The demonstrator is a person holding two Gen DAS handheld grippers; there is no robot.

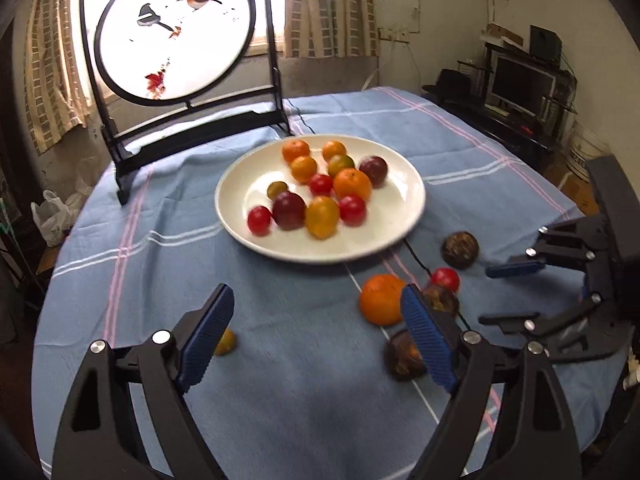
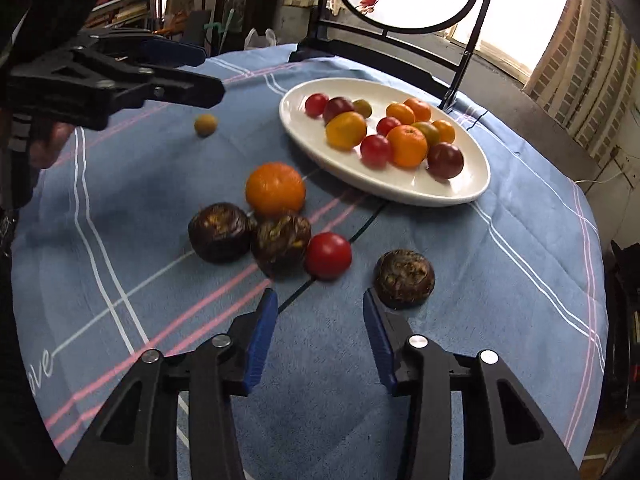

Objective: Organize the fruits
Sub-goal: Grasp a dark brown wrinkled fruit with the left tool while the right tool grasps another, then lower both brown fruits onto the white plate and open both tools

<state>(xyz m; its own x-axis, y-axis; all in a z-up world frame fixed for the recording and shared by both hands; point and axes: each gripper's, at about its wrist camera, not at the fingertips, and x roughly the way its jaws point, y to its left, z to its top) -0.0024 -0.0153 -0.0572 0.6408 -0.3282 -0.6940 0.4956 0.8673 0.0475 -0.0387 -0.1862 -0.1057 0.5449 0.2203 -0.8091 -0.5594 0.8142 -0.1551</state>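
Setting: a lived-in home room. Beyond the left gripper [image 1: 318,330] stand a clothed table [image 1: 120,240], a plate [image 1: 400,216] of fruit, a bird-painted screen [image 1: 176,28] and a curtained window [image 1: 316,8]. Right of it: a monitor [image 1: 520,82] on cluttered shelves.

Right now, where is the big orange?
In the right wrist view, the big orange sits on the blue tablecloth, left of the white plate, touching two dark brown fruits.
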